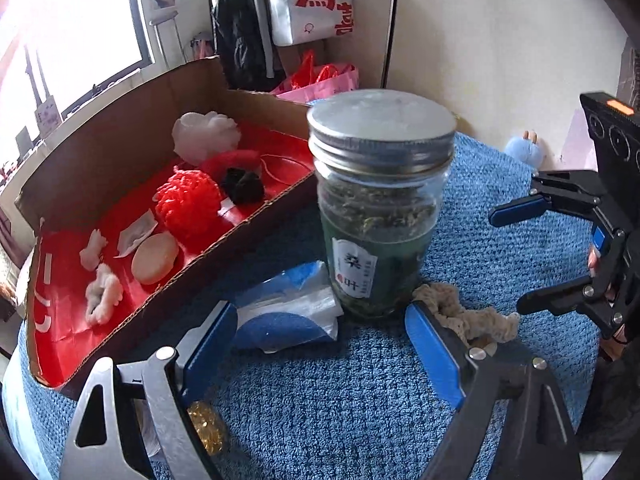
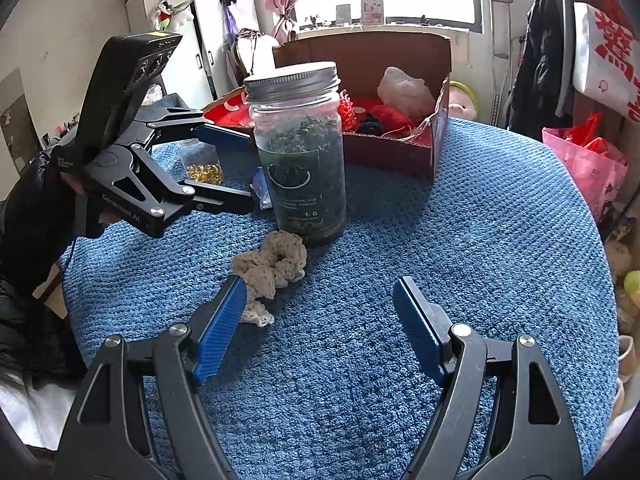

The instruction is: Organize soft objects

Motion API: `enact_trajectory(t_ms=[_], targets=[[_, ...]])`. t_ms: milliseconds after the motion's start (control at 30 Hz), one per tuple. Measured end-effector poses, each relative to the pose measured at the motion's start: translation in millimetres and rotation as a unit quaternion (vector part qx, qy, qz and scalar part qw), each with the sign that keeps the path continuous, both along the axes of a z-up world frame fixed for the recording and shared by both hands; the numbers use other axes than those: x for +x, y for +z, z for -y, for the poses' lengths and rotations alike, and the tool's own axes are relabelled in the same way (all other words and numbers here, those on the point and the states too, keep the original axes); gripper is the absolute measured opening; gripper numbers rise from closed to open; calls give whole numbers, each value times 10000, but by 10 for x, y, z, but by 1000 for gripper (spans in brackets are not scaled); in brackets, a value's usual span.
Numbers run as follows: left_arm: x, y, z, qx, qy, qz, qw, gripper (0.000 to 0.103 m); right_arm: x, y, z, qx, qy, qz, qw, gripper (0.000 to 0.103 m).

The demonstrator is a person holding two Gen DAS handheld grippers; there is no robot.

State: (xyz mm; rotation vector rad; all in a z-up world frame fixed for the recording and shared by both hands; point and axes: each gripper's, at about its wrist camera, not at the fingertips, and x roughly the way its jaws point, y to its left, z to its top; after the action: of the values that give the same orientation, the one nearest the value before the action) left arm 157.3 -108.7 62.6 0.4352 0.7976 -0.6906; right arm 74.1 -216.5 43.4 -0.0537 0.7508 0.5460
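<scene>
Left wrist view: the left gripper (image 1: 320, 344), jaws wide apart and empty, faces a lidded glass jar of dried leaves (image 1: 380, 208); a beige crocheted scrunchie (image 1: 468, 312) lies at the jar's base on blue towel (image 1: 340, 408), beside a cardboard box (image 1: 132, 176) of soft items.

Right wrist view: the right gripper (image 2: 320, 328), jaws apart, its left finger touching the scrunchie (image 2: 272, 268).

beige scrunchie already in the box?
No: the beige scrunchie lies on the blue cloth beside the jar, outside the cardboard box.
</scene>
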Motion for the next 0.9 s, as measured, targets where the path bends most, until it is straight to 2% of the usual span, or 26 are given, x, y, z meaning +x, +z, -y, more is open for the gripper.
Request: enact_trajectory(t_ms=[200,400,467,500,533,633,700,900], targets=[[23,-89,144,431,-236,9,9988,78,12,-7,-13,1,56,-44,10000,76],[100,-175,198,762,-265,89,9967,77,-5,-19,-12,48,83,-47,9999,76],[120,-213,207,797,-334,-8,9963,64,-2,-28,-13,61,96,-63,9999,76],[137,-235,206,764,-418,-144,9961,49,-1,-31,-14,66,97,-66,9999,76],[142,-250,208,717,-481,-249,9960,41,-1,-34,-17,65,103,-66,9999,76],[141,-243,194,659,-519,-292,9960,8,-6,-32,-30,59,112,-54,9999,76],[139,-233,183,586,-545,-392,9960,7,-10,-29,-38,56,119,-48,9999,76],[5,-246,209,681,-698,-335,9947,4,-16,-11,-58,50,116,-7,9999,76]])
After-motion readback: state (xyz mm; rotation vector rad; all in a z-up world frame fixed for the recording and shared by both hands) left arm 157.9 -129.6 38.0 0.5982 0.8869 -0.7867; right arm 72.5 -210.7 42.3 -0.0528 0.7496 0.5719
